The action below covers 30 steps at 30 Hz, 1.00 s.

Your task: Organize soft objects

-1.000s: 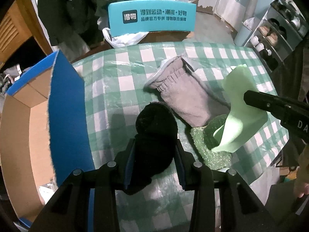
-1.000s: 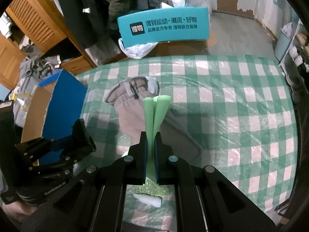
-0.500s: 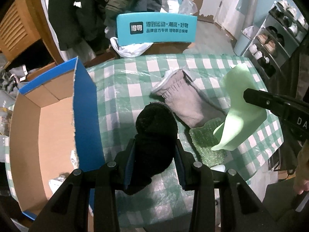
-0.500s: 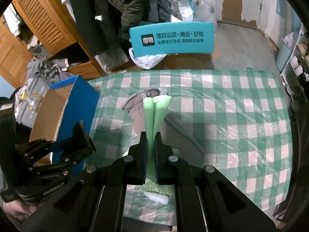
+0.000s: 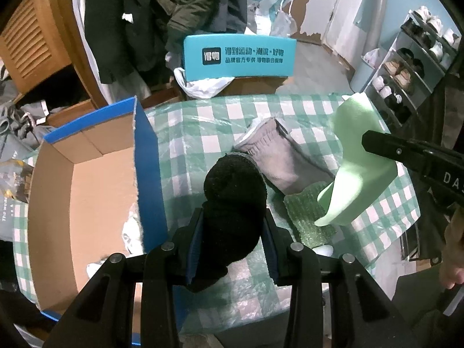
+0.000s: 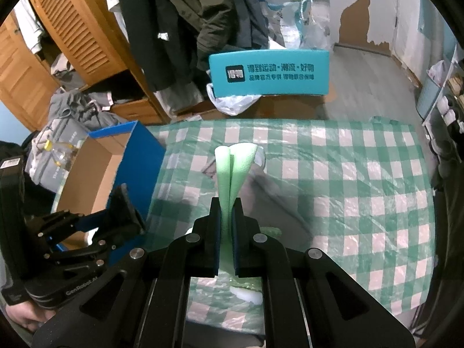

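Left wrist view: the left gripper (image 5: pixel 232 243) clenches a black sock (image 5: pixel 233 200), held above the checked table (image 5: pixel 203 133) just right of the open box (image 5: pixel 87 179). A grey sock (image 5: pixel 278 159) lies on the cloth, touching a green mesh pad (image 5: pixel 307 217). The right gripper (image 5: pixel 374 145) pinches a green foam sheet (image 5: pixel 356 171) above them.

Right wrist view: the right gripper (image 6: pixel 226 226) is clamped on the folded foam sheet (image 6: pixel 233 174), over the table (image 6: pixel 362 188). The left gripper (image 6: pixel 127 206) sits by the box (image 6: pixel 98 168).

both wrist views look forward and down, close over the checked table (image 5: pixel 208 145). both share the teal sign (image 6: pixel 269 74) and blue box (image 5: pixel 145 156).
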Each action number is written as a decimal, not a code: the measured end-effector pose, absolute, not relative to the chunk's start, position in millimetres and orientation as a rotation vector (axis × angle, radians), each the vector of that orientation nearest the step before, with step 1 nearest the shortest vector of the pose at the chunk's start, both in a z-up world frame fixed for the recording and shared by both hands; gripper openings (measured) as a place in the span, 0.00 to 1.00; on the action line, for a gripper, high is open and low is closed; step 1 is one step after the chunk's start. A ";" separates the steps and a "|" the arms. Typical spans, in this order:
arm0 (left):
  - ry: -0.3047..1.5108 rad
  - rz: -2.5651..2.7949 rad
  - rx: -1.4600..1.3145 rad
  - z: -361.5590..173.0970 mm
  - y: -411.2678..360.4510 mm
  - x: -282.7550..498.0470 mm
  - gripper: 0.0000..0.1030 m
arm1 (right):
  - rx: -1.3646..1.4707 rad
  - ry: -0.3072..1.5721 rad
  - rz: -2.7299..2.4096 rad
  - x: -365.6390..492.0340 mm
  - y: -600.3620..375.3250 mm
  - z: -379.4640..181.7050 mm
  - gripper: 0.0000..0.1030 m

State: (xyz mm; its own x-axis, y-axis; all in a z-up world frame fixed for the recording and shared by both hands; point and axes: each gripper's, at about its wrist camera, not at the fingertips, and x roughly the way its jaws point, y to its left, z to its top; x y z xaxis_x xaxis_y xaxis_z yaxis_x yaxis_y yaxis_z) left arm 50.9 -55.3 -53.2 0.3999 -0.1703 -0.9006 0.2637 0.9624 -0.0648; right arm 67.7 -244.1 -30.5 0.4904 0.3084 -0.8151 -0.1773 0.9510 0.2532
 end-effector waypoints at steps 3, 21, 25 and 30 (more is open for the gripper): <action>1.116 -0.270 0.090 -48.7 -51.1 49.1 0.37 | 0.137 1.011 0.304 67.3 -238.8 -26.7 0.06; 1.082 -0.219 0.036 -32.0 -7.4 39.8 0.37 | 0.099 0.977 0.375 69.8 -191.0 -5.6 0.06; 1.071 -0.204 0.022 -27.4 5.0 37.4 0.37 | 0.085 0.969 0.393 69.2 -178.4 -0.5 0.06; 1.058 -0.176 0.014 -23.3 19.2 36.0 0.37 | 0.071 0.958 0.413 69.9 -162.7 4.7 0.06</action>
